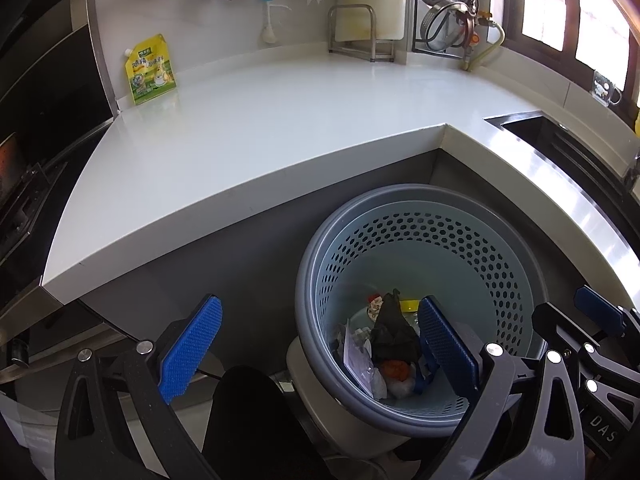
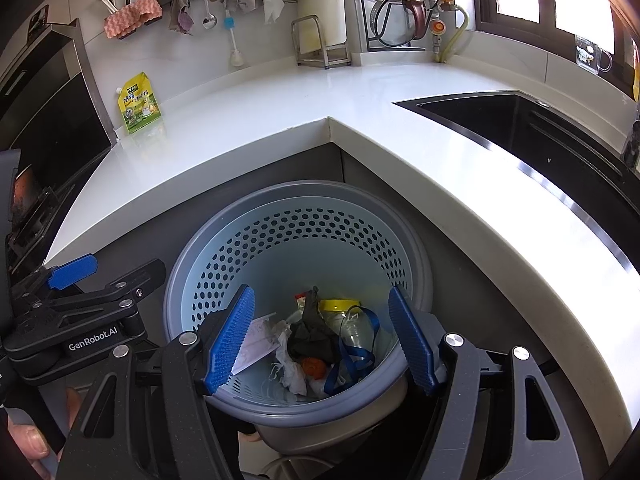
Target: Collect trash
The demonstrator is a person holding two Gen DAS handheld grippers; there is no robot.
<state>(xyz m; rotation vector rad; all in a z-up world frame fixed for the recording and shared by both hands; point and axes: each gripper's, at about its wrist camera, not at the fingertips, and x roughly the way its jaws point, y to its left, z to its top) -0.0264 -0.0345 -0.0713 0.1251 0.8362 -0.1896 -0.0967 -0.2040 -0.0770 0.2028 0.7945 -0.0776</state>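
Observation:
A grey-blue perforated bin (image 1: 460, 248) (image 2: 296, 190) stands on the floor in the counter's inner corner. Inside lie a black bag (image 1: 394, 332) (image 2: 310, 334), an orange lump (image 2: 312, 366), crumpled paper (image 2: 292, 368), a clear jar with a yellow lid (image 2: 348, 320) and a blue strap (image 2: 352, 356). My left gripper (image 1: 318, 332) hovers open over the bin's near left rim, holding nothing. Directly above the bin's mouth, my right gripper (image 2: 322, 296) is open and empty too. A yellow-green pouch (image 1: 150, 70) (image 2: 139, 103) stands on the white countertop (image 1: 280, 120) by the wall.
A black sink (image 2: 520, 128) is set into the counter on the right, and a stove (image 1: 24, 184) is at the left. A metal stand (image 1: 352, 32), dish rack (image 2: 400, 4) and hanging cloths line the back wall. A hand (image 2: 32, 440) shows at the lower left.

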